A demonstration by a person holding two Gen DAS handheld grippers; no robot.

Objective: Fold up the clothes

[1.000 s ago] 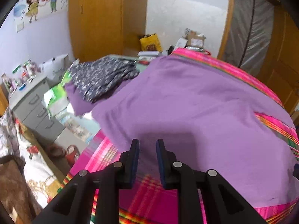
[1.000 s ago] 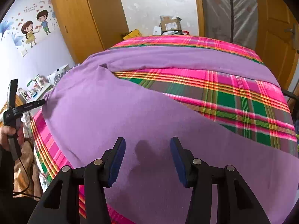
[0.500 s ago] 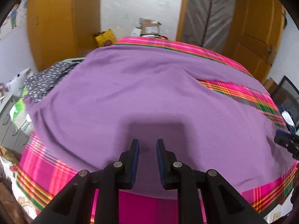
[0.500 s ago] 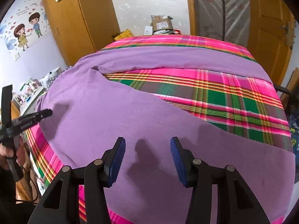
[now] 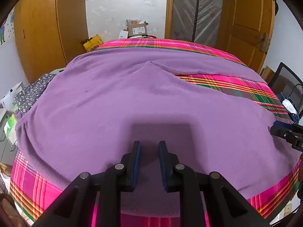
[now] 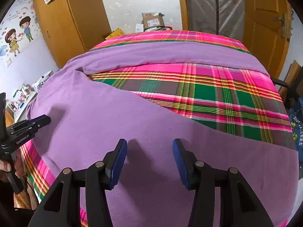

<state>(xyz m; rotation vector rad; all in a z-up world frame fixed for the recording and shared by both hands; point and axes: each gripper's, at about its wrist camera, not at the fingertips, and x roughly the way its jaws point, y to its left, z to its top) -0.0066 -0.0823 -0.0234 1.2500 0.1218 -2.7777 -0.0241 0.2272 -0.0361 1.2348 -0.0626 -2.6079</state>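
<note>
The purple garment (image 5: 117,102) lies spread flat across the plaid bed cover (image 6: 217,98), with one long part near the far edge. The left gripper (image 5: 149,147) hangs just above it, jaws a little apart, holding nothing. The right gripper (image 6: 149,147) hangs wide open and empty too

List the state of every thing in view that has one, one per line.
Purple garment: spread flat on the bed, unfolded, two long parts splayed apart.
Plaid sheet: bare between those parts.
Left gripper: open, empty, above the garment.
Right gripper: open wider, empty.
Door: closed.
</note>
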